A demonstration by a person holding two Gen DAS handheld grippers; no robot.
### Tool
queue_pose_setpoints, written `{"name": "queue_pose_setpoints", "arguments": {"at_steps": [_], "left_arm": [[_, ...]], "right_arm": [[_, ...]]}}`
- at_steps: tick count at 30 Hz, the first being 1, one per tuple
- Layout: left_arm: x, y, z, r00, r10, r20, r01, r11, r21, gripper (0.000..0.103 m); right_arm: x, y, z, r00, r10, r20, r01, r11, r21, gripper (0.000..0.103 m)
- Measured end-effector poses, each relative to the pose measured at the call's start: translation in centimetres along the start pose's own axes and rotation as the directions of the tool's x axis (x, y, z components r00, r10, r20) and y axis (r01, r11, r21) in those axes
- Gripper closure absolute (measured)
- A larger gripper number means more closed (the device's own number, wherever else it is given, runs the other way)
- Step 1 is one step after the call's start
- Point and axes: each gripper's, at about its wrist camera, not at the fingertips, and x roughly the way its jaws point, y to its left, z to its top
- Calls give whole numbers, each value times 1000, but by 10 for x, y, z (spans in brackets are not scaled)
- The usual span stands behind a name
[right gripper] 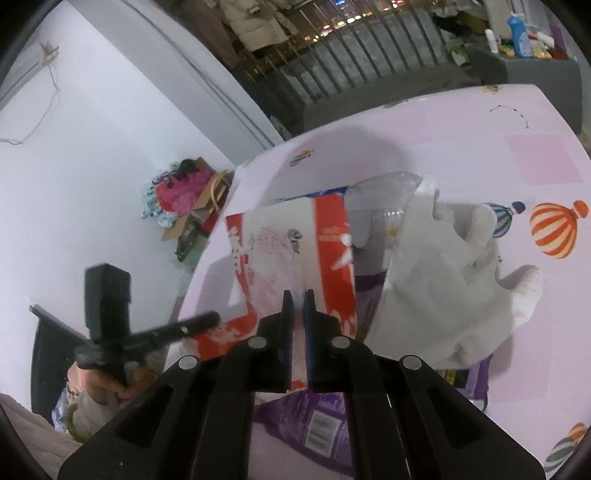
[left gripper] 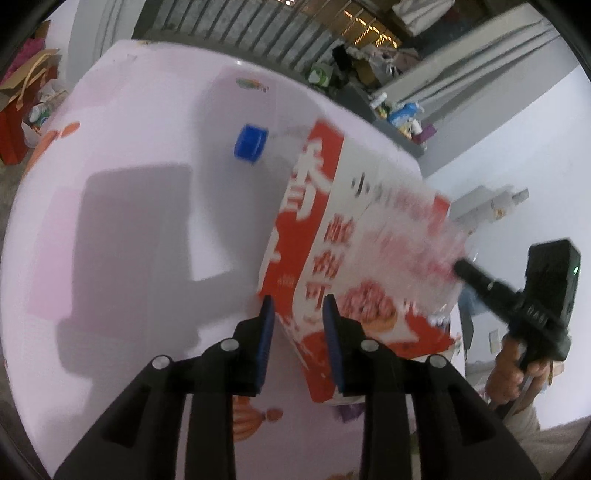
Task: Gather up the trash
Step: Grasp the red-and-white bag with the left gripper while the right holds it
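Observation:
A red and white carton [left gripper: 314, 236] stands tilted on the pink table [left gripper: 129, 206]. My left gripper [left gripper: 298, 314] is shut on its near corner. Over the carton's right side lies blurred clear plastic film [left gripper: 417, 236]. My right gripper [left gripper: 460, 266] reaches that film from the right; in its own view the right gripper [right gripper: 298, 301] is nearly closed, with the thin pale film [right gripper: 275, 240] between the pads. The left gripper [right gripper: 212, 318] meets the carton [right gripper: 332, 251] from the left. A clear bottle [right gripper: 384, 206] with a blue cap [left gripper: 251, 144] lies behind the carton.
Crumpled white paper [right gripper: 443, 288] and a purple wrapper [right gripper: 314, 424] lie close to the right gripper. The table edge [right gripper: 207, 258] drops to floor clutter [right gripper: 184, 199]. A grey shelf with bottles [right gripper: 524, 62] and a railing [left gripper: 240, 29] stand beyond the table.

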Motion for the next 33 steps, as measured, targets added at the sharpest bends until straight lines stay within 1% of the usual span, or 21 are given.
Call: {"name": "queue_pose_setpoints", "arguments": {"at_steps": [5, 7, 9, 12, 14, 17, 20, 26, 29, 31, 33], "left_arm": [[2, -5, -13, 1000, 2, -19, -2, 1000, 20, 75], [4, -9, -15, 1000, 14, -22, -13, 999, 37, 72], [8, -16, -18, 999, 34, -32, -32, 996, 79, 67], [13, -29, -22, 996, 85, -41, -77, 983, 167, 64], [14, -32, -22, 995, 99, -34, -91, 978, 188, 63], [12, -33, -15, 993, 114, -3, -112, 976, 185, 61], [9, -29, -11, 995, 102, 21, -104, 974, 201, 56], [7, -21, -10, 993, 115, 25, -117, 971, 211, 55], [3, -14, -8, 996, 93, 16, -94, 979, 180, 55], [0, -4, -4, 999, 53, -2, -52, 990, 130, 55], [0, 1, -1, 1000, 23, -9, -22, 995, 94, 55]], "right_arm": [[-1, -4, -3, 1000, -7, 3, 7, 1000, 1, 99], [4, -6, -4, 1000, -20, -8, 20, 1000, 9, 99], [8, -6, -5, 999, -33, -17, 33, 999, 4, 99], [13, -3, -5, 998, -64, -23, 64, 998, -24, 99], [17, 0, -5, 997, -78, -22, 78, 996, -35, 99], [17, -2, -7, 996, -83, -23, 82, 996, -34, 99], [20, -3, -8, 995, -93, -24, 92, 995, -37, 99], [24, -6, -12, 994, -108, -30, 107, 993, -39, 99], [24, -7, -13, 994, -109, -30, 108, 993, -36, 99], [22, -8, -16, 994, -109, -30, 108, 993, -36, 99], [22, -9, -16, 993, -112, -32, 111, 993, -37, 99]]}}
